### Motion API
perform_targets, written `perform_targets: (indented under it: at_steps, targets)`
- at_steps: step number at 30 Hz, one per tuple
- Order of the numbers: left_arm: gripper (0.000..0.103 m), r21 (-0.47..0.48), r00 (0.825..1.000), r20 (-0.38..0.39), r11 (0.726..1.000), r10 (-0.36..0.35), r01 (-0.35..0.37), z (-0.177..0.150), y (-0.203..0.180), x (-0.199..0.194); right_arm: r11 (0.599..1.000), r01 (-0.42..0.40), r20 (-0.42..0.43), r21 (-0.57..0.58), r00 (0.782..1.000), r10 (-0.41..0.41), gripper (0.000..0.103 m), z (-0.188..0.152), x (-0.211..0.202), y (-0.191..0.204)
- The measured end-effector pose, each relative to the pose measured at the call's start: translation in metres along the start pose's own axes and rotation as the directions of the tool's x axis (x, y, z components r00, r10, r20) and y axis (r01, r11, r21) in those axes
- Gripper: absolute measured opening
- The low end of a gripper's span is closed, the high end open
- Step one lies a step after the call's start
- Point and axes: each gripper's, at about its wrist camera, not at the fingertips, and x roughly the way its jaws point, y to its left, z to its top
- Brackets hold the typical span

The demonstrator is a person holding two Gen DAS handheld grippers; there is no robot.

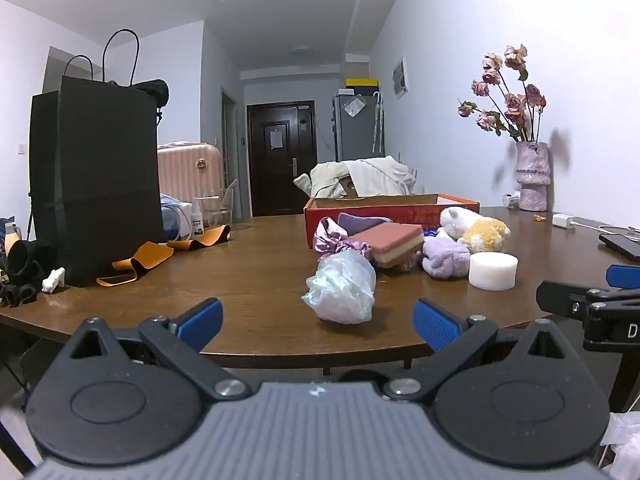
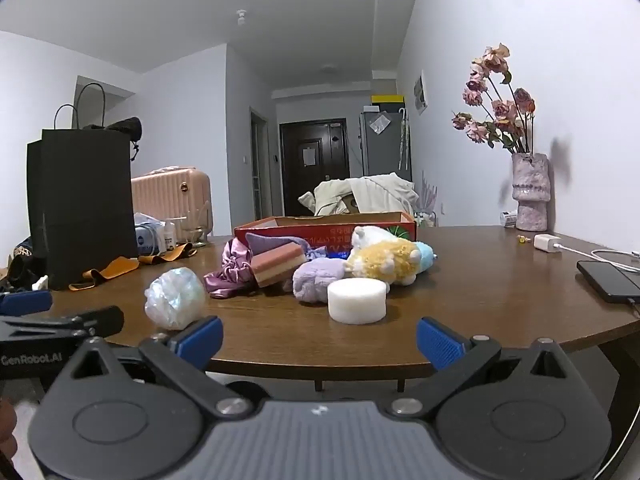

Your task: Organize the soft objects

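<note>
Hovering at counter (image 1: 248, 280) edge pre-pick, both jaws released and empty; next: reach nearest soft item, likely pearly bag (image 1: 340, 290), toward red box (image 1: 390, 210).

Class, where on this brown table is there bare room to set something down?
Bare patches on the brown wooden table: between the black paper bag and iridescent crumpled wrap; between the white foam cylinder and black phone. Crowded before the red cardboard box.
</note>
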Motion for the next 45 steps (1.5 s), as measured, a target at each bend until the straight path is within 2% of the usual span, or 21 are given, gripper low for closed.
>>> perform_targets:
  at_steps: [7,19,45]
  targets:
    - [0.103,-0.005,1.000,0.014,1.000,0.000,0.000,-0.0041,-0.0054,-0.0014,1.000,-0.023,-0.015,0.011,1.000,0.023,0.103,-0.0027,-0.0028,0.0023]
    - [0.103,-0.002,1.000,0.012,1.000,0.002,-0.002,-0.0048,-0.0059,-0.0019,1.000,-0.005,0.004,-0.002,1.000,0.005,0.103,-0.0026,0.0025,0.0000]
    - [0.103,-0.007,1.000,0.012,1.000,0.007,-0.007,-0.0016,-0.0028,-0.0001,1.000,-0.007,-0.014,-0.003,1.000,0.007,0.103,-0.0028,0.0067,0.0021]
